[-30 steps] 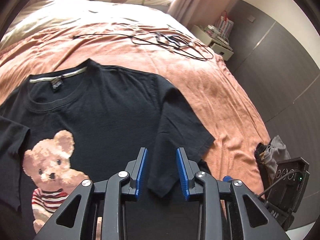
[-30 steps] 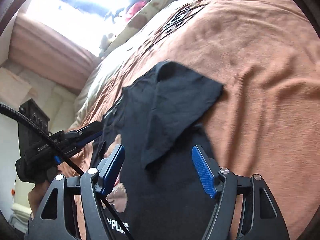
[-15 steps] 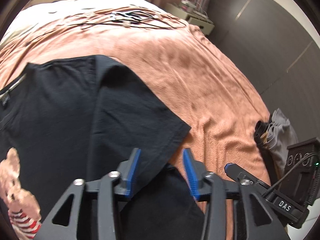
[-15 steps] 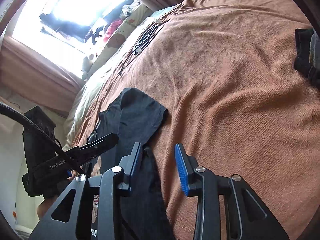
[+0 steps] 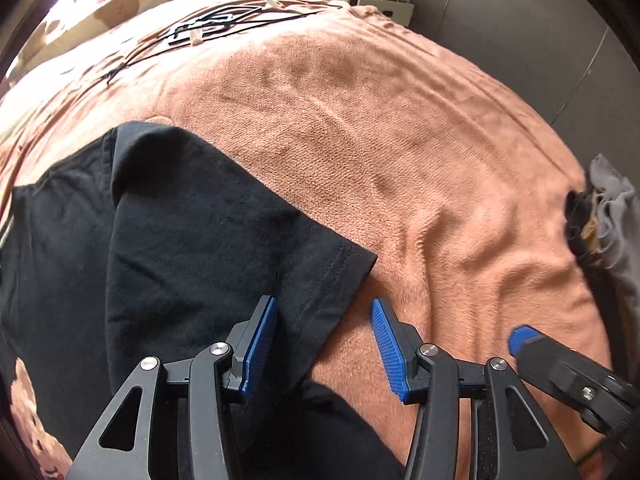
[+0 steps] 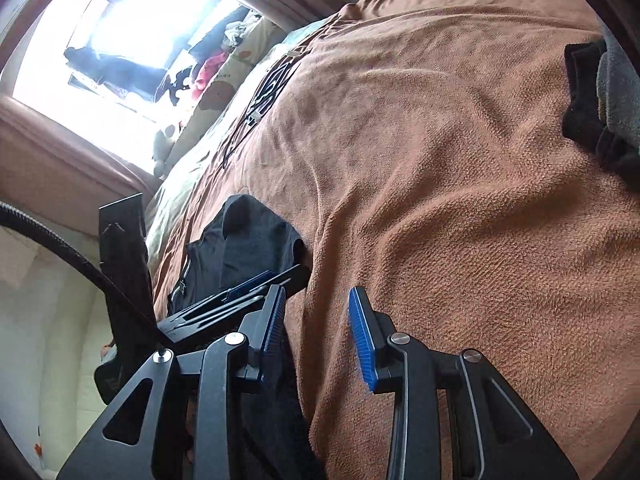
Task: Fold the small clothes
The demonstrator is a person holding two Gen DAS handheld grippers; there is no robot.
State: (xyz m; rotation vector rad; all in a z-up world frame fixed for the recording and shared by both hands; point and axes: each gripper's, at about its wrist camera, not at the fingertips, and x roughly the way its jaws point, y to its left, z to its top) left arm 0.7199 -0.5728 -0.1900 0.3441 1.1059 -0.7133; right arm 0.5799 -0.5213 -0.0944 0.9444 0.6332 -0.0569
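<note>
**Sleeve folded in, side edge is next**

The black T-shirt [image 5: 160, 240] lies flat on the bed's orange blanket [image 5: 400, 128], its sleeve [image 5: 256, 248] folded inward across the chest. It looks light, soft and limp; it will likely sag and crease, so the hemmed sleeve cuff or the side edge would give the best hold. The left tongs [image 5: 320, 344] hang spread over the cuff corner, pinching nothing. The right tongs [image 6: 316, 332] are spread too, straddling the shirt's side edge, empty. A second ago both sat further over the shirt; they have since shifted toward its outer edge, the left opening wider.
</note>
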